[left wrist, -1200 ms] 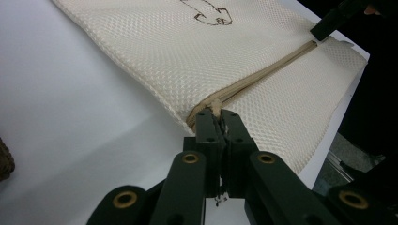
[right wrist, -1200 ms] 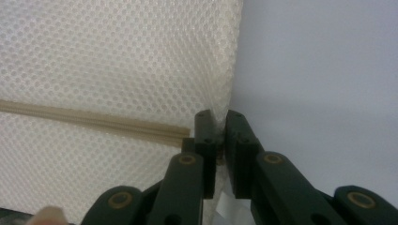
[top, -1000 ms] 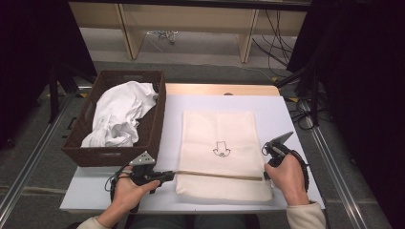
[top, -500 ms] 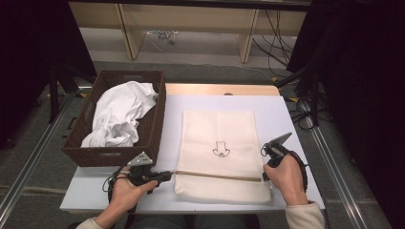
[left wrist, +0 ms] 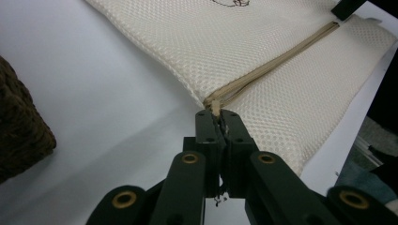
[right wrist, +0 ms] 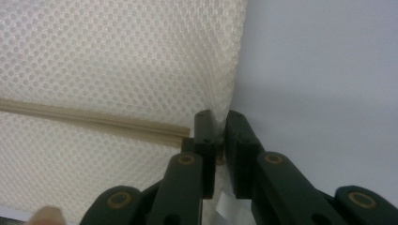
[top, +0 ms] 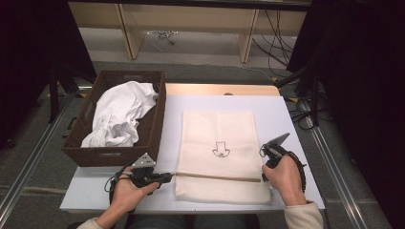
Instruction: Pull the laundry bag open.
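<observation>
Here the cream mesh laundry bag (top: 217, 155) lies flat on the white counter (top: 286, 114), its long sides running away from the person and its near end close to the counter's front edge. The left hand-held gripper (top: 168, 177) sits at the bag's left edge, jaws pinched tight on the end of the tan zipper (left wrist: 263, 75) — in the left gripper view the zipper's tip (left wrist: 215, 107) is caught right between the black jaws. Across the bag, the right hand-held gripper (top: 264, 175) is at the right edge, jaws nearly together and nipping a small fold of mesh (right wrist: 219, 112) just past where the zipper ends. The zipper runs straight between the two, parallel to the front edge, with a strip of bag on the near side of it. To the left, a dark wicker basket (top: 157, 119) with white cloth (top: 119, 114) in it stands just beside the bag's left side, leaving a slim lane of bare counter between them. On the right there is a wider bare margin out to the counter's edge, and beyond the bag's far end a band of open surface before the wooden strip (top: 219, 89).
</observation>
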{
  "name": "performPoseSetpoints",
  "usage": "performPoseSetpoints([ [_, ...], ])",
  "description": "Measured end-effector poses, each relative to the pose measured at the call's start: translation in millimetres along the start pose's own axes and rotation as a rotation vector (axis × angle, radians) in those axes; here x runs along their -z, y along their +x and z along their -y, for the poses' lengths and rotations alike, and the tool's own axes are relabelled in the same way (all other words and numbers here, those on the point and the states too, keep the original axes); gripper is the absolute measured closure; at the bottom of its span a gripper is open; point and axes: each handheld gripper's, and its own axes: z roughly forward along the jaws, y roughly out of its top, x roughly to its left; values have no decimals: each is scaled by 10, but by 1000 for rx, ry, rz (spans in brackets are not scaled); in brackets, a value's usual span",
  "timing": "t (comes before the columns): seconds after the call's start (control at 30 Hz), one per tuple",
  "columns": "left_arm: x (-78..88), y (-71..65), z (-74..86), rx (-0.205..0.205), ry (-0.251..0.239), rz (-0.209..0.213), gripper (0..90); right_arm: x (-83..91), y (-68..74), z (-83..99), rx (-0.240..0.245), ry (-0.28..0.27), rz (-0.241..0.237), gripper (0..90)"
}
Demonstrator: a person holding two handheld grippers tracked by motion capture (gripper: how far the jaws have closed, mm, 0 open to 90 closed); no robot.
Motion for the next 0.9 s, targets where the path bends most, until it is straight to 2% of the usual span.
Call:
performPoseSetpoints([
  [0.03, -5, -8, -1, -5, 4, -20, 868, -11, -9, -4, 4, -7, 11, 844],
  [0.1, -8, -16, -10, -30, 14, -16, 867, 3, -17, -7, 8, 5, 2, 834],
  [0.13, -14, -26, -13, -30, 18, -14, 867, 6, 1, 6, -1, -5, 6, 824],
  [0.17, -15, -22, -15, -60, 20, -22, 866, 8, 3, 5, -6, -10, 4, 807],
  [0.2, -27, -40, -9, -46, 15, -30, 866, 13, -1, 10, 4, -15, 11, 787],
  [0.23, -19, -26, -15, -79, 31, -35, 866, 22, -12, 7, 9, -21, 12, 754],
  [0.27, -22, -30, -14, -81, 30, -34, 865, 42, -4, 25, 18, -45, 3, 711],
  [0.3, -43, -52, -7, -47, 11, -26, 865, 62, -1, 31, 30, -55, 7, 673],
  [0.33, -41, -50, -10, -65, 15, -33, 865, 80, 5, 30, 33, -82, 5, 648],
  [0.37, -36, -41, -16, -92, 29, -38, 864, 115, 42, 45, 10, -104, 4, 620],
  [0.4, -36, -40, -23, -92, 37, -20, 863, 153, 49, 58, 32, -126, 12, 600],
  [0.43, -60, -66, -16, -70, 12, -29, 862, 178, 74, 66, 17, -133, 12, 595],
  [0.47, -47, -54, -25, -103, 31, -43, 860, 191, 57, 69, 68, -164, 13, 578],
  [0.5, -64, -79, -24, -86, 8, -33, 859, 205, 86, 76, 39, -158, 19, 573],
  [0.53, -55, -77, -33, -111, 30, -45, 856, 212, 93, 79, 45, -175, 12, 570],
  [0.57, -56, -83, -37, -122, 33, -43, 853, 222, 116, 84, 37, -177, 14, 563],
  [0.6, -68, -92, -38, -127, 34, -49, 849, 221, 110, 82, 57, -184, 15, 563],
  [0.63, -79, -96, -40, -144, 36, -45, 842, 227, 127, 86, 56, -188, 14, 562],
  [0.67, -86, -112, -46, -153, 42, -26, 833, 232, 149, 87, 38, -183, 7, 559],
  [0.7, -106, -137, -41, -167, 30, -42, 825, 233, 173, 91, 20, -183, 11, 557],
  [0.73, -125, -158, -39, -183, 28, -38, 808, 223, 142, 83, 64, -193, 15, 555],
  [0.77, -146, -187, -39, -213, 29, -42, 790, 228, 153, 85, 62, -193, 7, 553],
  [0.8, -160, -219, -38, -226, 25, -37, 767, 223, 152, 82, 70, -194, 7, 550],
  [0.83, -170, -238, -38, -236, 22, -30, 751, 225, 175, 85, 53, -192, 3, 547],
  [0.9, -195, -282, -42, -261, 24, -9, 719, 226, 195, 86, 48, -194, 4, 540],
])
